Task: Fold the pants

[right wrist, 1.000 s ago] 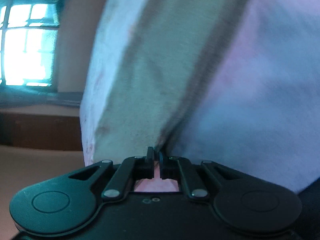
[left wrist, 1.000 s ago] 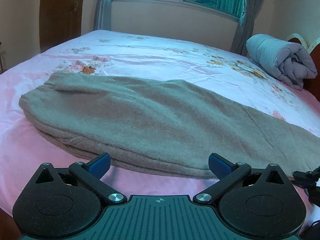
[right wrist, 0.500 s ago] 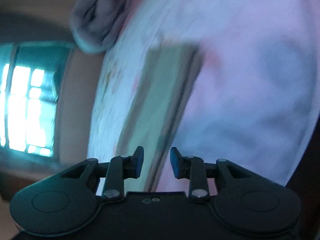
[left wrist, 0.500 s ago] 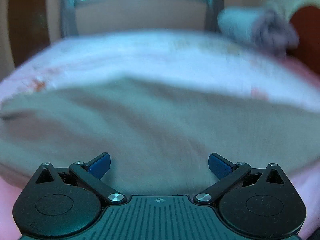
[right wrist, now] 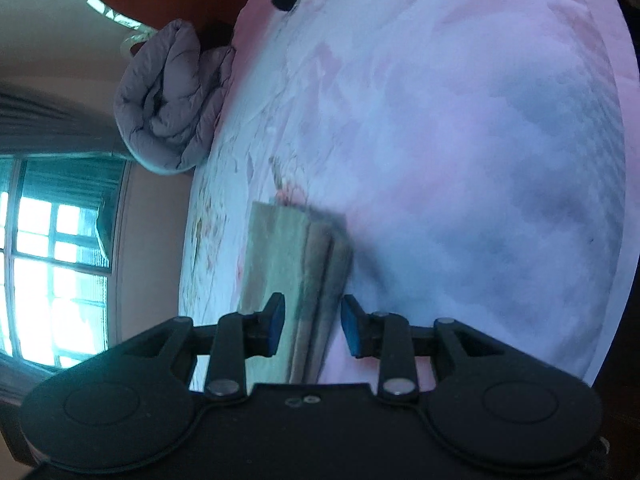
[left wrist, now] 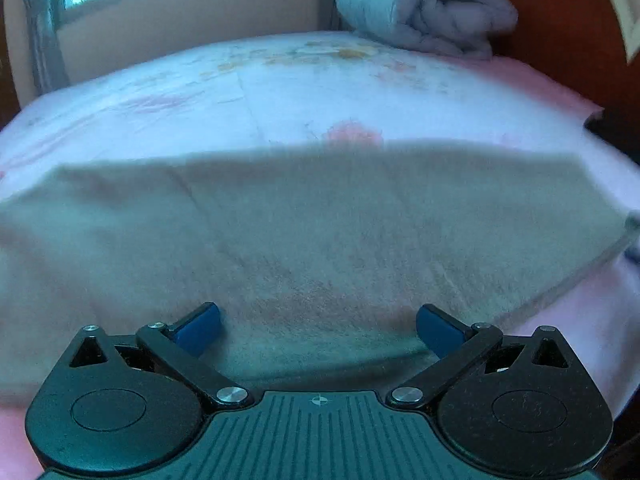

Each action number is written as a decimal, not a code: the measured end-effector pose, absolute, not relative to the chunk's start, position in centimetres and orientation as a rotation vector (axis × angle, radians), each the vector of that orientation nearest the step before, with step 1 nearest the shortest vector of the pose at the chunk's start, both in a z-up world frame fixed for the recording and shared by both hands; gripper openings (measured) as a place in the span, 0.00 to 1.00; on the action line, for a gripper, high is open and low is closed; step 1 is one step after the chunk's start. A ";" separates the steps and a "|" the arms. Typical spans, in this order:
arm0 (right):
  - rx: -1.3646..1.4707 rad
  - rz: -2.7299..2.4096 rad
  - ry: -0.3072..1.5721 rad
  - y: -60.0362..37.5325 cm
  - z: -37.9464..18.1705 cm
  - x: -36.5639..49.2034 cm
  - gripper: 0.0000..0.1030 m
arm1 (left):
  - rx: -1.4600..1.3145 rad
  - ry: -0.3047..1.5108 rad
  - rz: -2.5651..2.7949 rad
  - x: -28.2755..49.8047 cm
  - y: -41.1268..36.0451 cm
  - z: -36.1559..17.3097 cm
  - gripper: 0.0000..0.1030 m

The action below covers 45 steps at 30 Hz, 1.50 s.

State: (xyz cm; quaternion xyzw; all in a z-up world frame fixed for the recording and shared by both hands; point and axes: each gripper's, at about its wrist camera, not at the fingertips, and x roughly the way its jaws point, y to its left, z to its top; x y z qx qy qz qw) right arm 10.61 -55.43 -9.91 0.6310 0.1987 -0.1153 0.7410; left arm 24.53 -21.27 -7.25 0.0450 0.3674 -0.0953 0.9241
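Right wrist: pants (right wrist: 296, 264) edge between parted right hand-held gripper (right wrist: 312, 325) fingers, untouched.

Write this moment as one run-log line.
task: fold pants | left gripper: open over pants | right gripper: open, astride pant hem

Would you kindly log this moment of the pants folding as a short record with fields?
surface: bed with pink floral sheet
garment: grey pants lying flat across the bed
left hand-held gripper: open, over the near edge of the pants
right hand-held gripper: open, pants' layered end between its fingers, pads not pressing
background: rolled grey duvet by the headboard
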 end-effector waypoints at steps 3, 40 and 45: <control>1.399 -0.253 0.420 -56.2 -10.3 10.4 0.22 | 0.091 0.730 -0.189 23.9 -21.5 -7.5 1.00; 0.277 0.299 0.448 -21.8 6.8 18.7 0.10 | -0.460 0.529 0.155 10.1 14.8 -2.7 1.00; 0.087 0.486 0.700 -11.5 -0.4 18.7 0.21 | -0.530 0.530 0.183 8.5 17.8 -4.2 1.00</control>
